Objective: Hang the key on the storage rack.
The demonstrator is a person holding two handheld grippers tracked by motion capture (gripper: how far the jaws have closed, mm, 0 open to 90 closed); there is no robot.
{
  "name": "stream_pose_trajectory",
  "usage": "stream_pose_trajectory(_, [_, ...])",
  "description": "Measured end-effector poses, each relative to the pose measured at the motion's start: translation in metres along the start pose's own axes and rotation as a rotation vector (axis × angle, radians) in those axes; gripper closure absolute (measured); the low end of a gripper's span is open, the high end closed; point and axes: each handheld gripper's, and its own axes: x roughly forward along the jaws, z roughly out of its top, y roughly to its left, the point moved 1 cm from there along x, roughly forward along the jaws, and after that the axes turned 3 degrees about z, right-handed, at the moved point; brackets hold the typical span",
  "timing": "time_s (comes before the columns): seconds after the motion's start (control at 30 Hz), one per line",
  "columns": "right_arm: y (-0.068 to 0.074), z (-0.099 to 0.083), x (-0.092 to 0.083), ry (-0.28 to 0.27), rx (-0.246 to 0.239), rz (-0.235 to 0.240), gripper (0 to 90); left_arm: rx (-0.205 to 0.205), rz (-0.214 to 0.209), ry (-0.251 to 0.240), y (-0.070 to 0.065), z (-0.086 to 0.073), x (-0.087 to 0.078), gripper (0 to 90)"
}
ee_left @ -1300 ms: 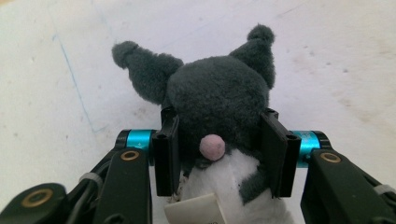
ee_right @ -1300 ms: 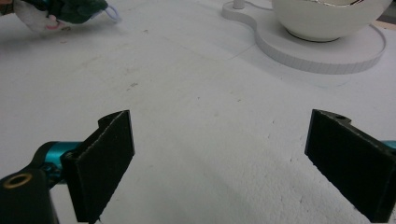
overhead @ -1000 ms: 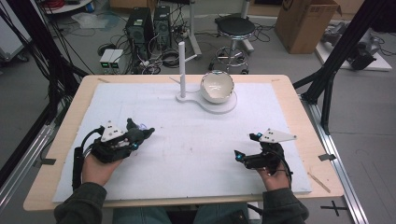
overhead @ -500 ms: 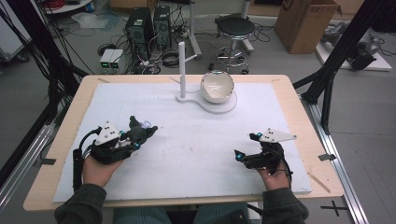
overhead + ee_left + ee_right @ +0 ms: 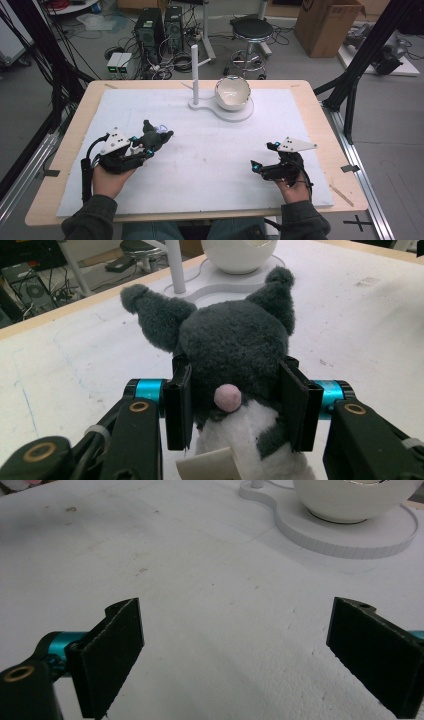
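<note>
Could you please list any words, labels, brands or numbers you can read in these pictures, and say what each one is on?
None can be read.
Plush toy, held in the left gripper: the white tag at its base shows no readable print.
Cardboard box on the floor: a dark printed mark at its top edge, cut off and too blurred to read.
White bowl and right gripper: no markings.

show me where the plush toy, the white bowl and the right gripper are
plush toy (image 5: pixel 232 347), left gripper view, back of its grey head
white bowl (image 5: pixel 232 93), high view, its outer wall
right gripper (image 5: pixel 235 655), right gripper view, the gap midway between its two open pads
</note>
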Motion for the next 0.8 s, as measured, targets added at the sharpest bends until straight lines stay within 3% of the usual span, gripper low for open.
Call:
stream_pose_trajectory(0.23, [0.0,0.0,-0.001,-0.008,-0.001,0.002,7.6,0.006,-0.01,-0.002,-0.001,0.004,0.005,54.4])
stream_pose_trajectory(0.8, [-0.002,-0.001,0.002,-0.005,0.006,0.006,7.6,-0.041,-0.031,-0.056,0.003,0.019,0.012,54.5])
